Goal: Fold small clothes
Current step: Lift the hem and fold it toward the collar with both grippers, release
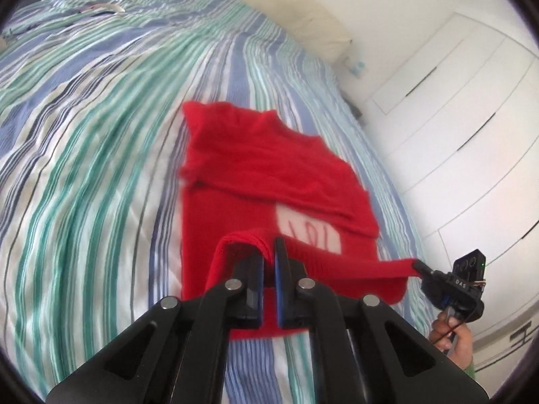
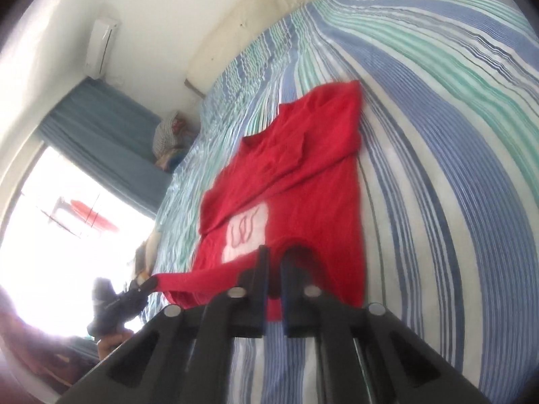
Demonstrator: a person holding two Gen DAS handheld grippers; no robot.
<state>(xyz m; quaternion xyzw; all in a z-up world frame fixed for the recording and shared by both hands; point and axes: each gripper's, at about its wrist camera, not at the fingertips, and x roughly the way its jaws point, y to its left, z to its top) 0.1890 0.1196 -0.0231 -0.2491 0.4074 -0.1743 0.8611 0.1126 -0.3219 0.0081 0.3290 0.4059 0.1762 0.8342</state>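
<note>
A small red sweater (image 1: 269, 165) with a white patch (image 1: 308, 227) lies on the striped bed; its sleeves are folded across the body. It also shows in the right wrist view (image 2: 303, 181). My left gripper (image 1: 268, 252) is shut on the sweater's bottom hem at one corner and holds it lifted. My right gripper (image 2: 274, 262) is shut on the hem at the other corner. The hem is stretched taut between them above the bed. The right gripper shows in the left wrist view (image 1: 419, 266), and the left gripper in the right wrist view (image 2: 148, 284).
The bed has a blue, green and white striped cover (image 1: 101, 134). A white wardrobe (image 1: 454, 118) stands beside the bed. A window with a blue blind (image 2: 101, 134) and a pile of cloth (image 2: 171, 138) lie on the other side.
</note>
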